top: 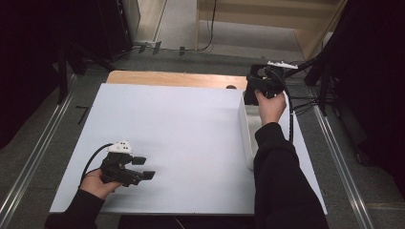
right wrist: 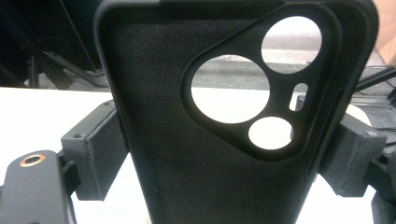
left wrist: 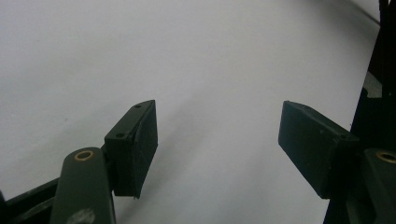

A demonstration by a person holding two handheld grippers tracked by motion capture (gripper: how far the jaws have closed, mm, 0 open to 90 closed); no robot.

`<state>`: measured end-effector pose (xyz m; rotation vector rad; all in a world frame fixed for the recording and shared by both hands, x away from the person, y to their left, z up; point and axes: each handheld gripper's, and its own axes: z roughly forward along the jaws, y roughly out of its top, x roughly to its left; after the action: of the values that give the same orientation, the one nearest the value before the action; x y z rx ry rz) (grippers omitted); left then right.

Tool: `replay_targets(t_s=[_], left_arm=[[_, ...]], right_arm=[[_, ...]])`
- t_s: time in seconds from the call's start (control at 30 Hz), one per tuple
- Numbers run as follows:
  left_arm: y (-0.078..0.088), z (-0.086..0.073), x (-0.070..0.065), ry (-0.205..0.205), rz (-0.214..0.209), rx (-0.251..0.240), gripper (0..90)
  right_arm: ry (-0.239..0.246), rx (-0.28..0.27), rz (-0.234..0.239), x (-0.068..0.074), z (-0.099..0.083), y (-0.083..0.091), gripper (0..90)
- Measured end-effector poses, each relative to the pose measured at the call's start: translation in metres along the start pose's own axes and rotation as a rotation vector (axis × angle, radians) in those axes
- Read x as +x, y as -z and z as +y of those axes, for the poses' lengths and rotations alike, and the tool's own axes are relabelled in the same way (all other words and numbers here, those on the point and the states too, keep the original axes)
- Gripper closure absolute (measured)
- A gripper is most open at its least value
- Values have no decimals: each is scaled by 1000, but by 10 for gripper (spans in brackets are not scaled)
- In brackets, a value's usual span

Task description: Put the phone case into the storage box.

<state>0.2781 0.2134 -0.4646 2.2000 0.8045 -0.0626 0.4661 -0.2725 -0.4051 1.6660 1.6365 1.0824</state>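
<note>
Right gripper [right wrist: 219, 154]: a black phone case [right wrist: 219, 121] is being squeezed between its jaws.
Left gripper [left wrist: 217, 140]: is being held wide open, empty, over the white counter [left wrist: 187, 56].

The white table top [top: 181, 138] lies bare across its middle and left, giving open passage. Along its right edge a white tray [top: 246, 138] (long and narrow) blocks the way, the person's right forearm [top: 282, 176] lying over it.

Black soft-lined phone case [right wrist: 196, 177] with a rounded-triangular camera cut-out holding three round holes and one slot, upright, inner face to camera. Right gripper [right wrist: 219, 158]: black jaws pressed against both case edges. White bench [right wrist: 46, 112] beneath; dark stands behind.
</note>
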Motion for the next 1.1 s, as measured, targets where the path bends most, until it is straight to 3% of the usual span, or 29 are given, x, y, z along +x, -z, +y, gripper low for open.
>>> replay_targets(t_s=[0.7,1.1], left_arm=[[-3,0,-1,-12,5,17,287],[-4,0,0,-5,4,17,287]], right_arm=[[-41,-5,-16,-3,-20,-6,120],[-42,30,-8,-3,-31,-11,118]])
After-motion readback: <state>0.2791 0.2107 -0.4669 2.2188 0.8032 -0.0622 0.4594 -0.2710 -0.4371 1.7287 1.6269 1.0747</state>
